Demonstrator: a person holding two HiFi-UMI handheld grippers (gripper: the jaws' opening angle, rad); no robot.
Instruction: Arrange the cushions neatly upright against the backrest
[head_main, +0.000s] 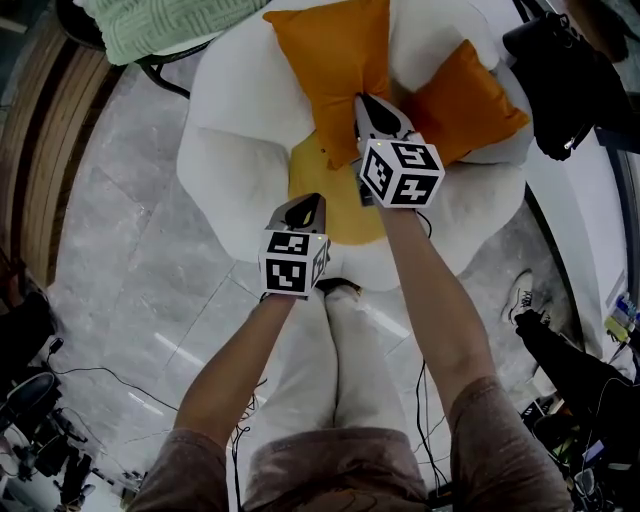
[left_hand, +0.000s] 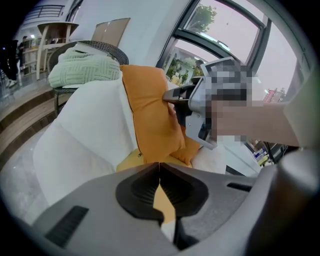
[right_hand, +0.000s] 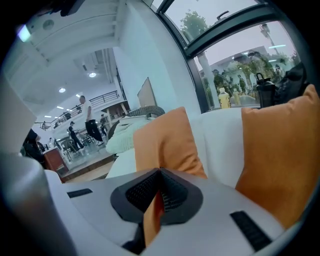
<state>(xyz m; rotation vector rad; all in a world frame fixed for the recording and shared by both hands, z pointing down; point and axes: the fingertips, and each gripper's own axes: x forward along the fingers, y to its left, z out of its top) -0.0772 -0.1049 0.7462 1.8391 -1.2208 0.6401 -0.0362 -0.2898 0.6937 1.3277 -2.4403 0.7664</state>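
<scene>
A white armchair (head_main: 240, 130) with a yellow seat pad (head_main: 335, 205) holds two orange cushions. The larger orange cushion (head_main: 325, 60) stands against the backrest in the middle. My right gripper (head_main: 362, 100) is at its right edge, jaws shut, and orange fabric shows between them in the right gripper view (right_hand: 160, 172). The second orange cushion (head_main: 465, 100) leans on the chair's right side, also in the right gripper view (right_hand: 280, 155). My left gripper (head_main: 305, 200) hangs shut over the seat pad's left part with nothing in it (left_hand: 159, 167).
A green knitted blanket (head_main: 150, 25) lies on a wicker chair behind the armchair on the left. A black bag (head_main: 565, 70) sits at the right. Cables (head_main: 100, 375) run over the grey marble floor. My legs stand just in front of the chair.
</scene>
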